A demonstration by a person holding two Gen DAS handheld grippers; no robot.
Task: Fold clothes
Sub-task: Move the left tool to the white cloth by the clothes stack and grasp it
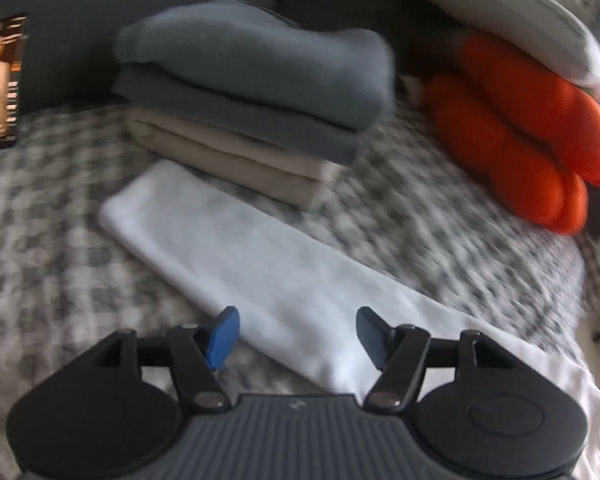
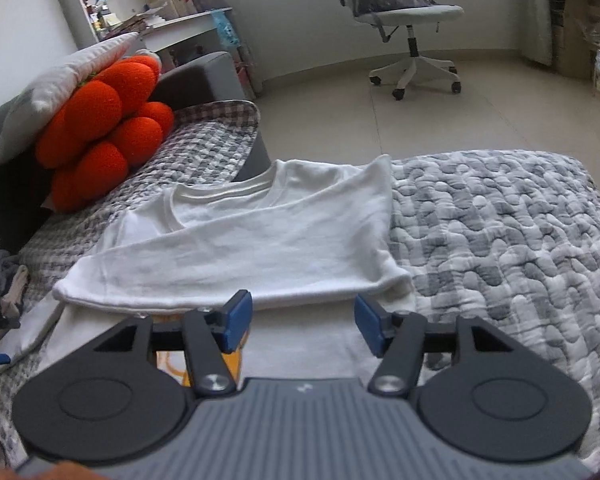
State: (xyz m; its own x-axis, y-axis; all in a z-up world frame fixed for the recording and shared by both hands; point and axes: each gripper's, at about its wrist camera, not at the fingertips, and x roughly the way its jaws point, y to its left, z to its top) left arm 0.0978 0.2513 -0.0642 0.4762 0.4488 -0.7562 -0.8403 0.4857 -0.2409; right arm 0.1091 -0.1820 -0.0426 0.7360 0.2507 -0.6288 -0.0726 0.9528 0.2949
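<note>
Motion blur is smearing the stacked grey and beige folded clothes (image 1: 252, 92) in the dim left view; soft daylight is keeping the right view sharp, fisheye bending its edges.

The carrying surface is a bed or sofa seat covered by a grey-and-white checked quilt (image 2: 204, 140). A white T-shirt (image 2: 260, 240), partly folded, lies flat on the quilt, its neckline toward the far edge. A stack of folded grey and beige garments (image 1: 252, 108) rests near the dark back edge, just beside the shirt's end. An orange flower-shaped cushion (image 2: 100, 128) sits at the back corner, with a grey pillow (image 2: 60, 80) leaning on it.
</note>
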